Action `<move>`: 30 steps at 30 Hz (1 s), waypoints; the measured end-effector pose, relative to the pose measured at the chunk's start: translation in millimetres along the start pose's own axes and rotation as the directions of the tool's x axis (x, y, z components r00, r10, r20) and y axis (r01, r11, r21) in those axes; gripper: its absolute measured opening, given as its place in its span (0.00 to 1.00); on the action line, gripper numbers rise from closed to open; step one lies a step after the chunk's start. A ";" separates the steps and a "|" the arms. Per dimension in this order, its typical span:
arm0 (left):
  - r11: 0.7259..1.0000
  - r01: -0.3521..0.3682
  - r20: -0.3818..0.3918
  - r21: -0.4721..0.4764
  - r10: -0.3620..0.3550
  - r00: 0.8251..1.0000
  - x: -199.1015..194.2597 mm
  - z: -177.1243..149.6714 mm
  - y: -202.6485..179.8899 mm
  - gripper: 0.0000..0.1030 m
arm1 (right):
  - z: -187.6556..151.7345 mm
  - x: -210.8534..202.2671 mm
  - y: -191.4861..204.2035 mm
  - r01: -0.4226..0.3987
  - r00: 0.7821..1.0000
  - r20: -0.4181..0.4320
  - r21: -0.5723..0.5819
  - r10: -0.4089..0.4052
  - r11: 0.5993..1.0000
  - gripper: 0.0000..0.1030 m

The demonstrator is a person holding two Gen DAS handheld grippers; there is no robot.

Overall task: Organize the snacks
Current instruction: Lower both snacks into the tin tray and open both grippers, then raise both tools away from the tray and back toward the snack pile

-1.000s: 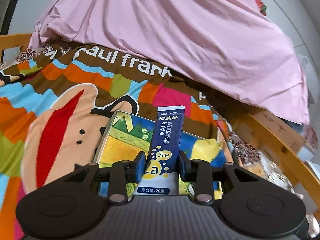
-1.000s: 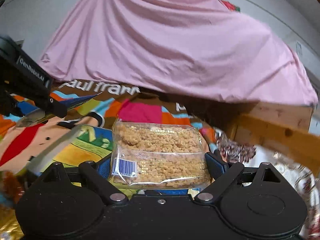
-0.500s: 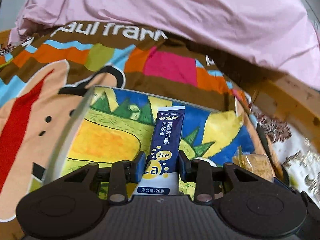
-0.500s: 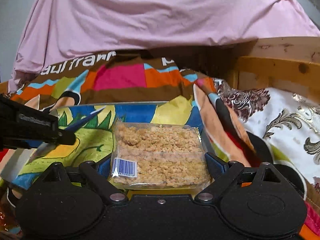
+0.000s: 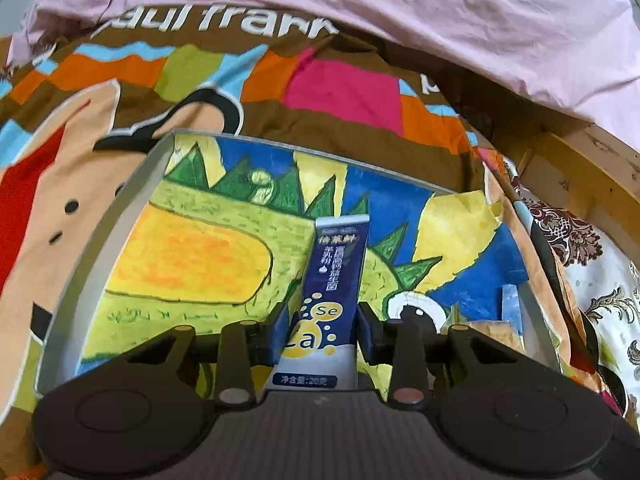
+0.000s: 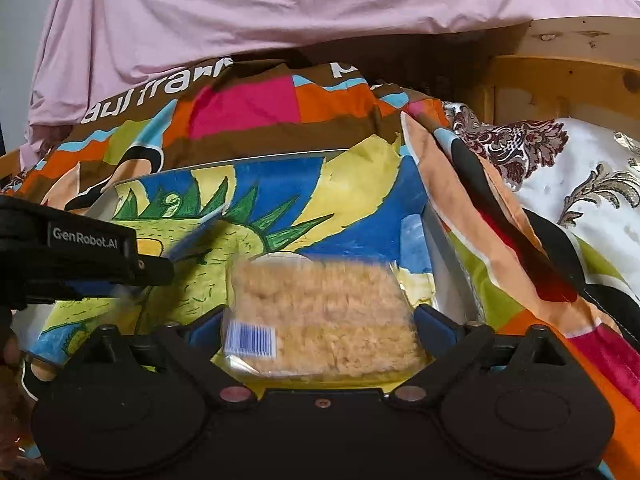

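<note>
Bedding fills both views: a patchwork blanket [image 5: 344, 92] in brown, orange, pink and blue, printed with white lettering, lies spread across the middle, and a rumpled pink sheet [image 5: 400, 8] is heaped over whatever stands behind it. To the right a white cloth with dark floral scrollwork [image 6: 580, 184] lies against a pale wooden frame [image 6: 560, 64]. On the blanket sits a shallow metal-rimmed tray [image 5: 120, 216] whose floor is lined with a bright crayon picture in yellow, green and blue. The left gripper [image 5: 323, 334] hangs over the tray, its fingers pinching the lower part of a dark blue sachet [image 5: 338, 268] that stands upright between them. The right gripper [image 6: 320, 326] is low over the tray's right end, near its rim; its jaws have just been opening and now stand spread, with a clear packet of golden crumbly snack [image 6: 324, 312] lying between them, motion-blurred, and seemingly clear of both pads. That packet sits over the tray's floor; whether it rests on it cannot be told. From the right wrist view the left gripper shows at the left edge, above the tray.
</note>
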State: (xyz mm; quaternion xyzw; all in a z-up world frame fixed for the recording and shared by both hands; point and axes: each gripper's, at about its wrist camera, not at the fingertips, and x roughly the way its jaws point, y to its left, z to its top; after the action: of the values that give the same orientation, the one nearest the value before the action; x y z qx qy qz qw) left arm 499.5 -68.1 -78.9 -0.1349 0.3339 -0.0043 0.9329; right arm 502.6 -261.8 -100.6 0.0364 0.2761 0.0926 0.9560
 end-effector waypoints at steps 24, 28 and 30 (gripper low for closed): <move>0.996 0.072 0.253 -0.047 -0.058 0.966 -152.2 6.5 20.8 0.99 | 29.5 -172.2 14.6 0.012 0.910 0.414 0.020 -0.019 1.000 1.00; 0.998 0.058 0.301 -0.019 -0.049 0.952 -191.5 -3.1 23.2 1.00 | 23.4 -214.0 29.0 0.058 0.884 0.464 0.002 -0.053 0.998 1.00; 0.999 0.048 0.319 -0.008 -0.043 0.947 -211.1 -10.3 24.9 1.00 | 17.8 -233.5 35.0 0.070 0.874 0.481 -0.001 -0.062 0.998 1.00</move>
State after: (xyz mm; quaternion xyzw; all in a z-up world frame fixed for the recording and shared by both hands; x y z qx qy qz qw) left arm 327.0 -25.9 38.4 -0.1488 0.1756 -0.0013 0.9731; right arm 312.7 -273.9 40.4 0.0402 0.0304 0.0505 0.9974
